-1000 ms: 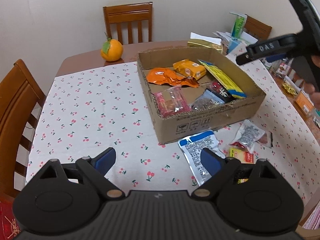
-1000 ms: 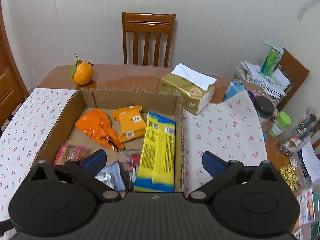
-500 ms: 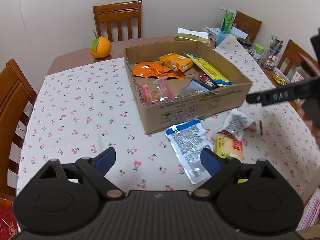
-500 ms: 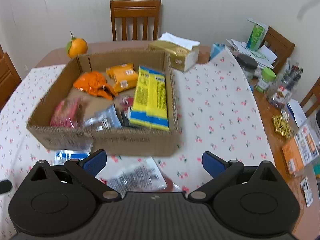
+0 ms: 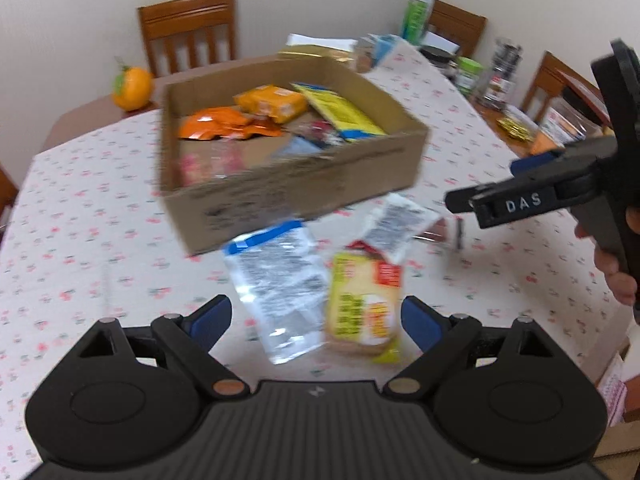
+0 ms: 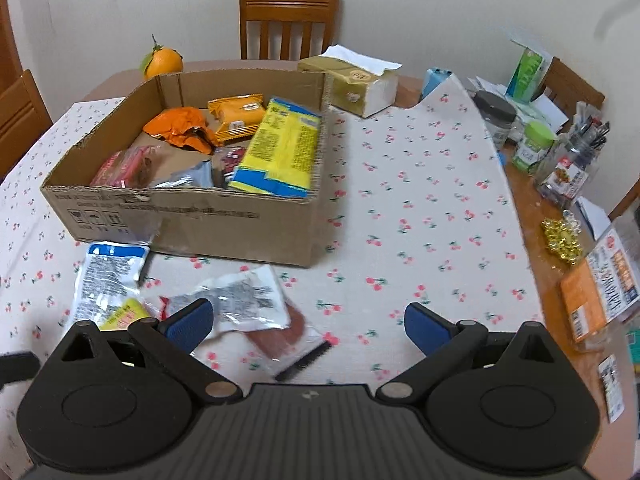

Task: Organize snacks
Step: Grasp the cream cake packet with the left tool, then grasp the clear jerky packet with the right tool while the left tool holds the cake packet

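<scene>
Both claws hang released and empty above a counter (image 6: 420, 208) draped in cherry-print cloth: the left claw (image 5: 316, 320) spread wide over a clear blue-topped snack pouch (image 5: 276, 276) and a yellow biscuit packet (image 5: 364, 308), the right claw (image 6: 308, 324) over a clear printed snack bag (image 6: 240, 300). Just beyond these loose packets sits the open brown cardboard box (image 6: 192, 220), holding orange and yellow snack packs.

- I see tablecloth (image 6: 420, 184): white w/ small red cherry print.
- Cardboard box (image 6: 200, 220): plain brown, black printed marks on front.
- Inside: orange packets (image 6: 236, 114), yellow pack w/ blue end (image 6: 284, 148).
- Outside box: blue-topped clear pouch (image 5: 276, 272), yellow/red packet (image 5: 366, 304).
- Gripper pads (image 6: 424, 326) blue, bodies black.
- Chair (image 6: 289, 20): brown wood.
</scene>
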Demonstrator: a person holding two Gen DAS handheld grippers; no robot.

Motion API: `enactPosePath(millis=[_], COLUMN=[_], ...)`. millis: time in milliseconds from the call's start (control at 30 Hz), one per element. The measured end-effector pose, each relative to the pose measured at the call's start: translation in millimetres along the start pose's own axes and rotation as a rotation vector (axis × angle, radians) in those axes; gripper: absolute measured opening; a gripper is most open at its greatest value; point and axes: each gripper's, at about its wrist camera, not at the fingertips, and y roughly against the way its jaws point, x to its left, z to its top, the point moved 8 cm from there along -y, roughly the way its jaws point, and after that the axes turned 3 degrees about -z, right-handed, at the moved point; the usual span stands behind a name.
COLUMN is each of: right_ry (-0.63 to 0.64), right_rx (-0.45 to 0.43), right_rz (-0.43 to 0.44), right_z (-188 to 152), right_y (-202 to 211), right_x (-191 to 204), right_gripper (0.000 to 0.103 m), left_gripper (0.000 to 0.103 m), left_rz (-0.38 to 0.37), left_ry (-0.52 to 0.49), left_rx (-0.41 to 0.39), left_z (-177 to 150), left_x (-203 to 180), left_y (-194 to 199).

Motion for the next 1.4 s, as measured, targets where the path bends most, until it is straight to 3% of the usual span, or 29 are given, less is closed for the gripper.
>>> enactPosePath(millis=[300,467,533,600,767,1033,1400], right_ry=[0.033,0.029,0.023,0.025,0.036,0.058,0.095], right_rx=[0.013,0.021,0.022,0.020,0.017,0.020,0.042], right_rz=[0.000,0.004,0.013,0.017,0.028,0.049,0.086], right_z=[-14,-19,-19,-19,-18,-16,-6], right_y=[2,-1,-1,-1,-1,-4,-18], right_x=[-36,-46,-48,-49,-46,-36,-2], right_gripper=[0.103,0.103,0.103,0.103,0.103,0.103,0.103], left_gripper=[0.090,0.081,0.071,0.067,0.056,0.055,0.051], left_rz=[0.040,0.074,0.080,0.083,0.078,0.077,0.140], left_ry=[-0.090,-0.103,-0.107,-0.105,-0.093,-0.050,0.035], left_rx=[0.037,0.067,0.074,0.087,0.080,0.084,0.070], left_z=[-2,-6,-8,-10,-9,-17,-39], left_x=[-35,-36,-37,-36,-36,-28,10], left_y=[-47,-64,-66,-69,-67,-51,-16])
